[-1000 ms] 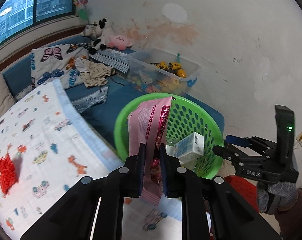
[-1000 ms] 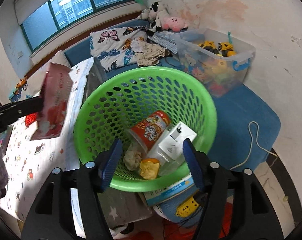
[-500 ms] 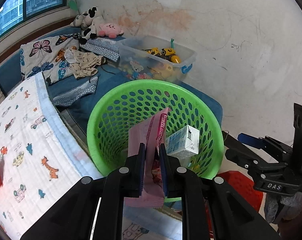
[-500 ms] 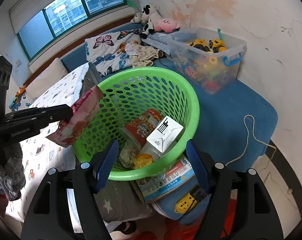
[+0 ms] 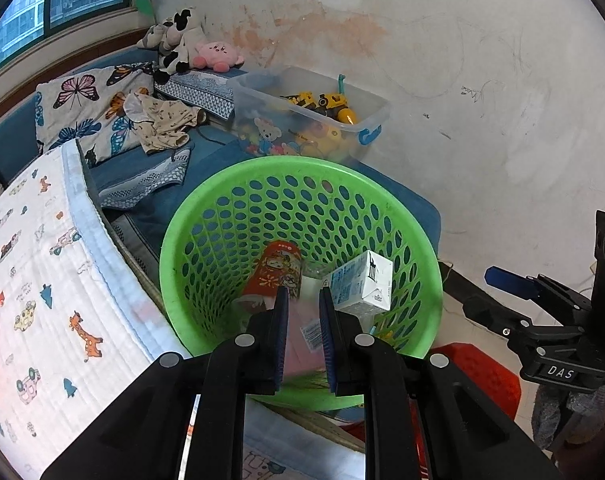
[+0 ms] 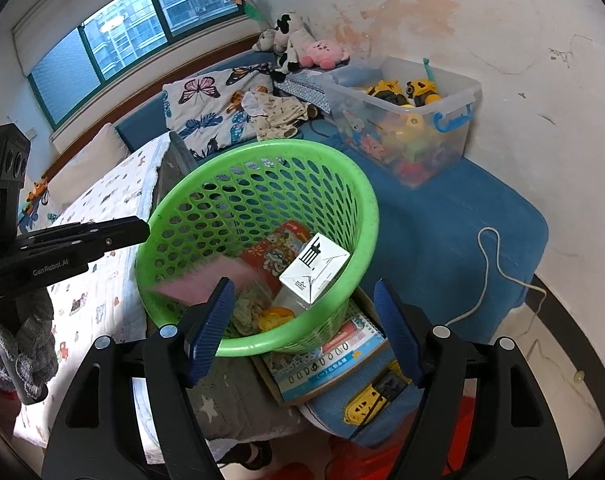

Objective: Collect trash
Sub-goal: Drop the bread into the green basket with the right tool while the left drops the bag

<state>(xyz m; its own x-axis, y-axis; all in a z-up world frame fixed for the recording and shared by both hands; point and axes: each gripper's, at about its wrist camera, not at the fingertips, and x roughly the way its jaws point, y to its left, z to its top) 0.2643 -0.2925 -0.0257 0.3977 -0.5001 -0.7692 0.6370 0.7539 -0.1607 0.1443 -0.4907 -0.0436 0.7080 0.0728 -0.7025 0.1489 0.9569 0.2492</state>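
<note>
A green perforated basket (image 5: pixel 230 208) (image 6: pixel 362 208) stands at the bed's edge. In it lie a red printed cup (image 5: pixel 274 276) (image 6: pixel 278 252), a white carton (image 5: pixel 362 284) (image 6: pixel 314 268), crumpled trash and a pink wrapper (image 6: pixel 206 280) (image 5: pixel 302 344) that looks blurred inside the basket. My left gripper (image 5: pixel 303 304) hovers over the basket's near rim, jaws slightly apart, with nothing between them; it also shows in the right wrist view (image 6: pixel 142 230). My right gripper (image 6: pixel 302 308) is wide open and empty in front of the basket; it also shows in the left wrist view (image 5: pixel 498 284).
A bed with a cartoon-print blanket (image 5: pixel 30 280) lies left. A clear toy bin (image 5: pixel 310 116) (image 6: pixel 406 116) sits on a blue mat (image 6: pixel 462 216) by the wall. A booklet (image 6: pixel 330 356) and a yellow power strip (image 6: pixel 378 392) lie under the basket's front. Plush toys (image 5: pixel 182 44) sit behind.
My left gripper moved over the basket, opened and let go of the pink wrapper, which now drops into the basket. The right gripper stayed open.
</note>
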